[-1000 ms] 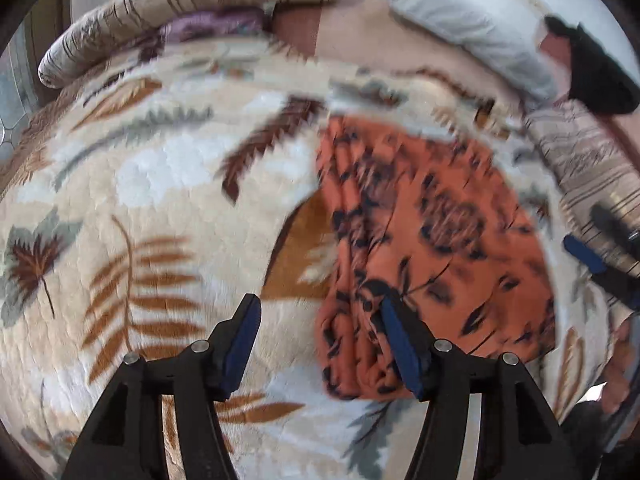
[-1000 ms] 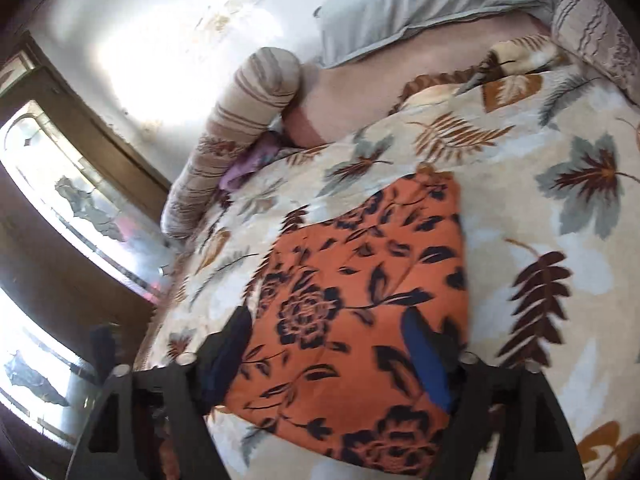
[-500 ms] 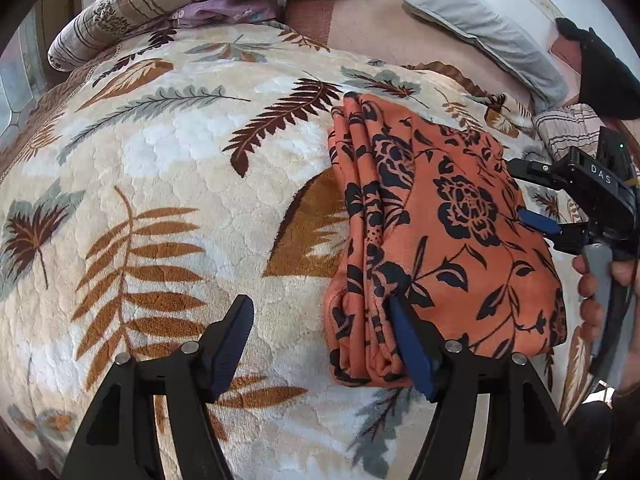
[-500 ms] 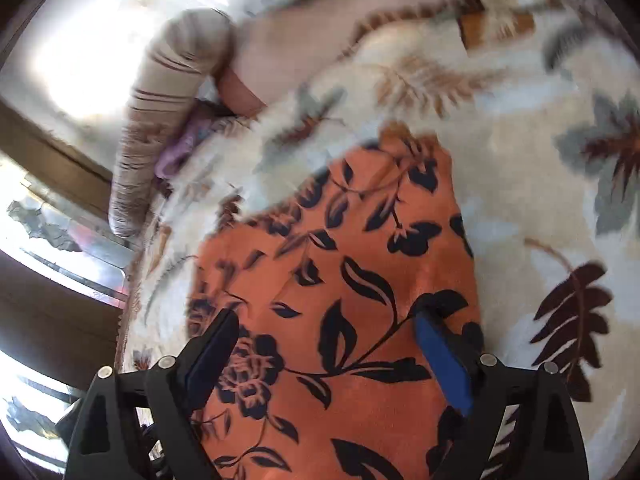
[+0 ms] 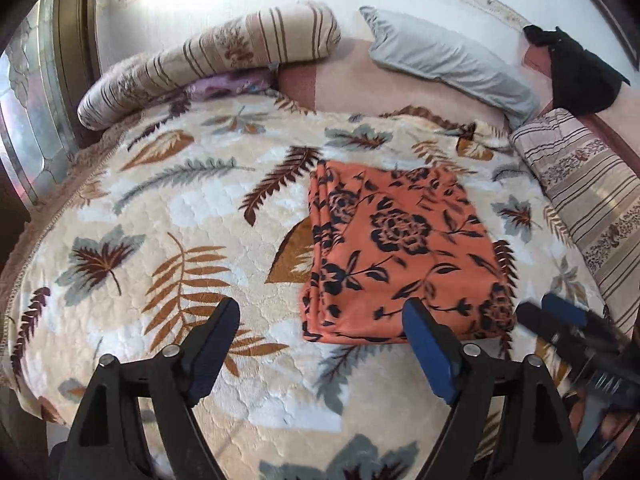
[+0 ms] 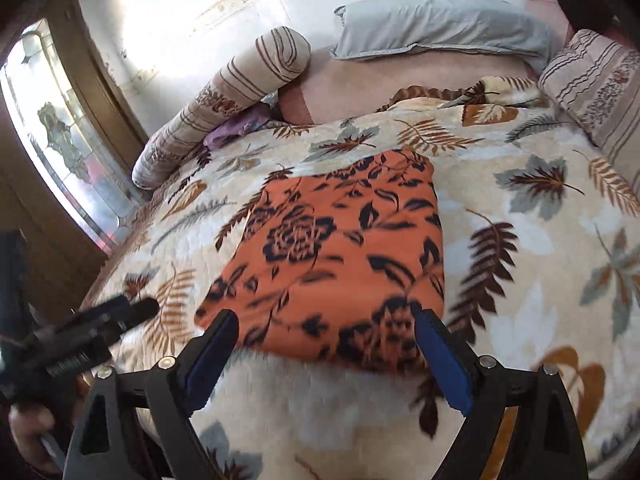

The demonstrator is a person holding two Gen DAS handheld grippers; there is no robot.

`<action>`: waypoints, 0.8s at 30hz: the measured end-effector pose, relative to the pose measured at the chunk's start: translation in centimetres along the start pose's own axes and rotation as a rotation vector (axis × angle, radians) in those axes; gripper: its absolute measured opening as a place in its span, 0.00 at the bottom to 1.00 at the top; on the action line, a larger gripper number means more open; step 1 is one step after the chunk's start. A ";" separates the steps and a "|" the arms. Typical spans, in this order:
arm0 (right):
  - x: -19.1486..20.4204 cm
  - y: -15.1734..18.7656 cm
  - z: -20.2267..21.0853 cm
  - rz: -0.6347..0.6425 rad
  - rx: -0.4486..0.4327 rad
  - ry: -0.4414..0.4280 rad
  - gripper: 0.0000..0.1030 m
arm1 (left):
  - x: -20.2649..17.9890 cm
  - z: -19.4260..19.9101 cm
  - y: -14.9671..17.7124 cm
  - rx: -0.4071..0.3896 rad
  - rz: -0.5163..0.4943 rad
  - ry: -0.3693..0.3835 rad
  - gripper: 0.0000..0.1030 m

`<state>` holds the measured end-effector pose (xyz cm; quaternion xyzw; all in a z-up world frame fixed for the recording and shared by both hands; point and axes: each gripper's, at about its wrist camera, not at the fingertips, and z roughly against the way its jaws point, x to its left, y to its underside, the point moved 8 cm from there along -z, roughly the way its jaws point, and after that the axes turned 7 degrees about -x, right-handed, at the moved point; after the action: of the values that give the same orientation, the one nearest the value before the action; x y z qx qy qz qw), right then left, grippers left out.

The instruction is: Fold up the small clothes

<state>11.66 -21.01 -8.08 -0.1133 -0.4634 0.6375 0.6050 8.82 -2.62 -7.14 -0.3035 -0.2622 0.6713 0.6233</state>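
So the orange floral cloth (image 5: 404, 256) is lying folded into a neat rectangle on the leaf-print blanket (image 5: 160, 208), roughly mid-bed and a bit toward the right side, with its stacked folded edges showing along its left side. Nothing is touching it. The left tool (image 5: 320, 344) is hovering just off the cloth's near edge with its blue pads spread wide, gripping nothing. The right tool (image 6: 326, 354) is doing the same thing at the near edge from the other side, jaws released and wide apart. Further out, a striped bolster (image 5: 208, 60) and a grey pillow (image 5: 452, 60) are sitting along the far end of the bed, and another striped cushion (image 5: 588, 200) is lying along the right edge.
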 end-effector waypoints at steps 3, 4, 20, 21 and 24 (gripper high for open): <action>0.3 1.5 1.9 0.027 -0.008 0.026 0.91 | -1.2 2.0 -0.2 -0.040 -0.033 -0.023 0.87; 0.3 1.8 2.4 0.035 -0.014 0.034 0.92 | -1.4 2.2 -0.1 -0.045 -0.047 -0.037 0.87; -0.9 2.4 4.2 0.111 0.002 0.198 1.00 | -2.0 1.9 1.0 -0.001 -0.049 -0.082 0.87; -0.8 2.3 4.1 0.113 0.004 0.197 1.00 | -2.1 1.8 0.9 0.003 -0.050 -0.089 0.87; -0.9 2.1 3.8 0.107 0.011 0.206 1.00 | -2.3 1.6 0.6 -0.002 -0.055 -0.086 0.87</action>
<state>7.81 -23.21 -7.95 -0.1996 -0.3887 0.6564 0.6149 7.30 -4.92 -6.28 -0.2678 -0.2978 0.6662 0.6291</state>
